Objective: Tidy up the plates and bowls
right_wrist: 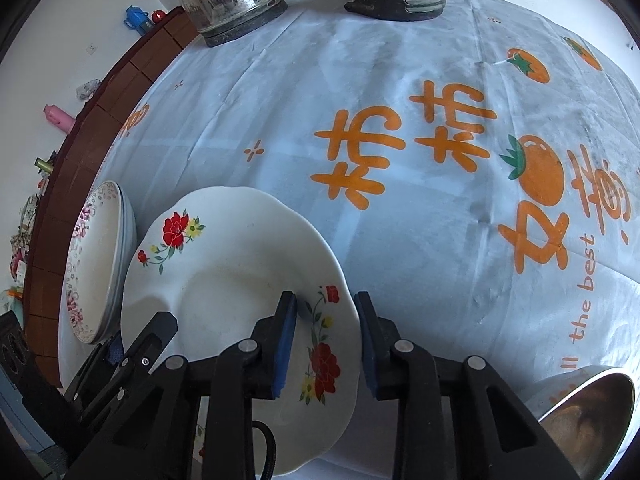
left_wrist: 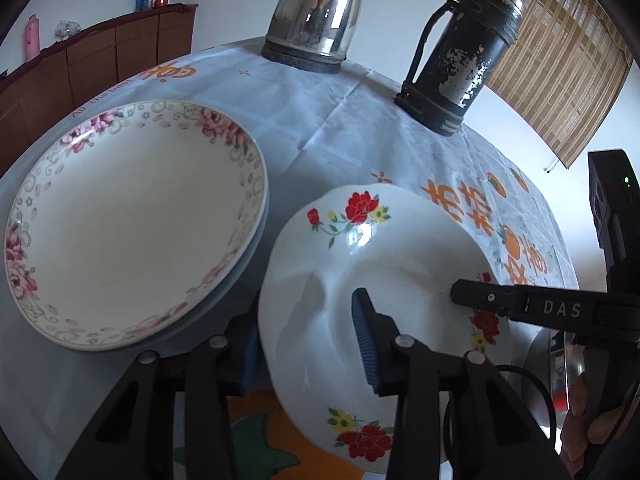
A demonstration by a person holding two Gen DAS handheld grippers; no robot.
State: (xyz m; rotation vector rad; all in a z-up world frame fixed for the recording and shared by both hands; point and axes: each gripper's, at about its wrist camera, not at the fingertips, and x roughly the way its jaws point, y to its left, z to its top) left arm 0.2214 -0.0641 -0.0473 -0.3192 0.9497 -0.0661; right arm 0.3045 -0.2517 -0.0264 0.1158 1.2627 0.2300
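A white wavy-rimmed plate with red flowers point(left_wrist: 400, 248) point(right_wrist: 224, 280) lies on the printed tablecloth. My left gripper point(left_wrist: 308, 312) straddles its near left rim, one blue pad inside the plate, the other outside and half hidden. A shadow falls between the inner pad and the rim wall. My right gripper point(right_wrist: 325, 298) straddles the opposite rim, its outer pad very near the edge. Both stand open around the rim. A stack of pink-flowered plates point(left_wrist: 132, 216) point(right_wrist: 96, 264) sits to the left.
A steel kettle point(left_wrist: 316, 12) and a worn black flask point(left_wrist: 460, 52) stand at the table's far side. A steel bowl point(right_wrist: 588, 416) sits near right. A brown cabinet point(left_wrist: 100, 56) runs along the wall. A hand point(left_wrist: 580, 420) shows at lower right.
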